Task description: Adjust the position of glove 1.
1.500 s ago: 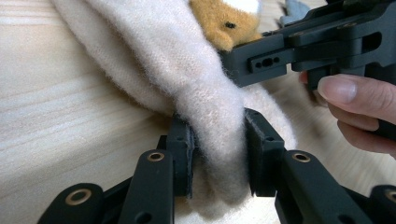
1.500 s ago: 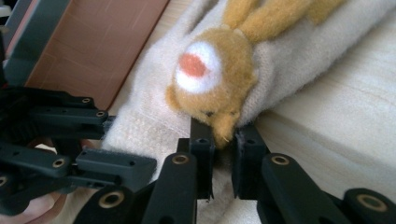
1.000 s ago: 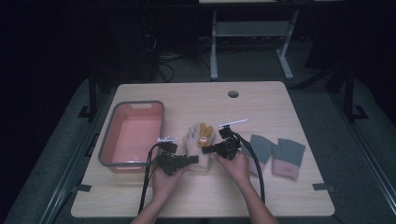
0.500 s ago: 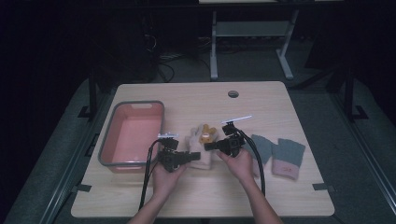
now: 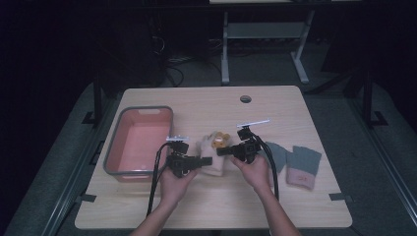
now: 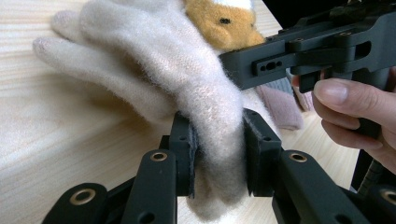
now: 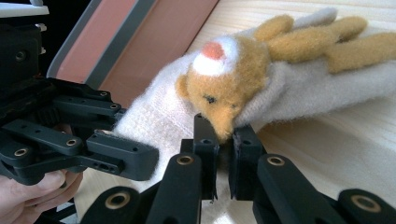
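A: Entry. Where does the cream glove [image 5: 212, 156] sit?

B: At mid-table, just right of the pink bin [image 5: 139, 141], with its cuff toward the person. The left gripper [image 6: 218, 148] pinches a thick fold of the cuff; both pads press into the fuzz.

A: And the right gripper [image 7: 223, 154]?

B: Its jaws are nearly pressed together, nipping the lower edge of the orange bear patch [image 7: 227, 88] and the knit beside it.

A: Why two grips on one glove?

B: My reading is that one hand anchors the cuff while the other pulls on the bear side, to straighten or turn the glove. Both grips look firm.

A: Anything else on the table [image 5: 206, 105]?

B: A grey pair of gloves [image 5: 294, 157] with pink cuffs lies flat at the right, apart from this one. The bin is empty, probably the destination.
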The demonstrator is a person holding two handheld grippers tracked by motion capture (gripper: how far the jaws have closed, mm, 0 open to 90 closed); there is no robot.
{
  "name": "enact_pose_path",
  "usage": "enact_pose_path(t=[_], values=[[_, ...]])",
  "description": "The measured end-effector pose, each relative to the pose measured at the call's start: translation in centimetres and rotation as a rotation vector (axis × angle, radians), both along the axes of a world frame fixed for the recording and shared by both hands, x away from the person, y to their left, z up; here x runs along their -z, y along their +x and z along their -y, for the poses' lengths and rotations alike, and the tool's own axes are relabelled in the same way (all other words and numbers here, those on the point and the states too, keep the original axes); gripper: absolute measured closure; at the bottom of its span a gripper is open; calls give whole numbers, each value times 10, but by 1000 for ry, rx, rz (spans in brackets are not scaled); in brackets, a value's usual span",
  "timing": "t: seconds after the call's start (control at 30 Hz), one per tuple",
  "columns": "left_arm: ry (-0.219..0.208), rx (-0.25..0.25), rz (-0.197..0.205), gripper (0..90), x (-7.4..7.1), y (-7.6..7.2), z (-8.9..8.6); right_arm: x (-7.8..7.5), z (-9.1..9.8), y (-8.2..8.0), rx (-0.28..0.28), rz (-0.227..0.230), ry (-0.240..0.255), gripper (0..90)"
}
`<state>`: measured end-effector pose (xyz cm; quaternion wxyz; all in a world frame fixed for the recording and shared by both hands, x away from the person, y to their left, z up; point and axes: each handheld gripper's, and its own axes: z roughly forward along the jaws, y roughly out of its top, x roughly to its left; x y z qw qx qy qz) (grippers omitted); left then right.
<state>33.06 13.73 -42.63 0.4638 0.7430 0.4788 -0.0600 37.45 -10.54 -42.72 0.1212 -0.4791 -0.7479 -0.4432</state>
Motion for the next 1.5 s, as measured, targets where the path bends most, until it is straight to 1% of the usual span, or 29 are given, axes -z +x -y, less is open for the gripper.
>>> enact_pose_path(t=[0.07, 0.17, 0.2, 0.23, 0.27, 0.37, 0.4, 0.43, 0.53, 0.73, 0.83, 0.87, 0.97, 1.0, 1.07, 1.13, 1.27, 1.3, 1.4, 1.43, 1.5], values=[[-1, 2, 1, 688, -3, 1, 0, -2, 1, 0, 3, -3, 5, 835], [-6, 1, 14, 688, -10, 2, -1, -11, 0, 1, 0, 7, -1, 834], [-6, 1, 14, 688, -10, 2, -1, -11, 0, 1, 0, 7, -1, 834], [-9, 5, 19, 688, -14, 3, -2, -14, 0, 2, -2, 12, -4, 834], [-14, 4, 20, 688, -18, 4, -3, -20, -1, 3, -1, 15, 6, 834], [-26, 8, 29, 688, -25, 6, -7, -28, -2, 4, -5, 23, 5, 834], [-26, 8, 29, 688, -25, 6, -7, -30, -3, 5, -6, 33, 6, 834], [-30, 7, 34, 688, -30, 7, -8, -33, -3, 5, -6, 38, 11, 834], [-38, 8, 42, 689, -37, 9, -12, -40, -5, 7, -12, 44, 6, 834], [-49, 4, 57, 689, -51, 12, -20, -57, -13, 12, -22, 52, 7, 834], [-52, 1, 66, 689, -58, 13, -25, -65, -17, 15, -31, 65, 5, 834], [-52, 1, 66, 689, -58, 13, -25, -65, -17, 15, -31, 65, 5, 834], [-55, -1, 76, 689, -66, 16, -30, -74, -22, 18, -38, 74, 9, 834], [-56, 2, 82, 689, -69, 17, -33, -79, -25, 20, -41, 77, 7, 834], [-59, 0, 86, 689, -73, 19, -36, -82, -27, 22, -43, 81, 8, 834], [-69, -7, 76, 689, -77, 20, -39, -86, -30, 24, -45, 91, 12, 834], [-71, -5, 88, 689, -85, 21, -45, -94, -35, 26, -59, 89, 18, 835], [-71, -4, 91, 689, -88, 22, -47, -96, -36, 27, -62, 97, 18, 835], [-76, -8, 94, 689, -91, 23, -50, -104, -41, 30, -67, 101, 19, 835], [-77, -9, 100, 689, -94, 24, -54, -106, -43, 32, -73, 111, 19, 835], [-77, -13, 105, 689, -98, 26, -58, -109, -46, 34, -77, 110, 23, 835]])
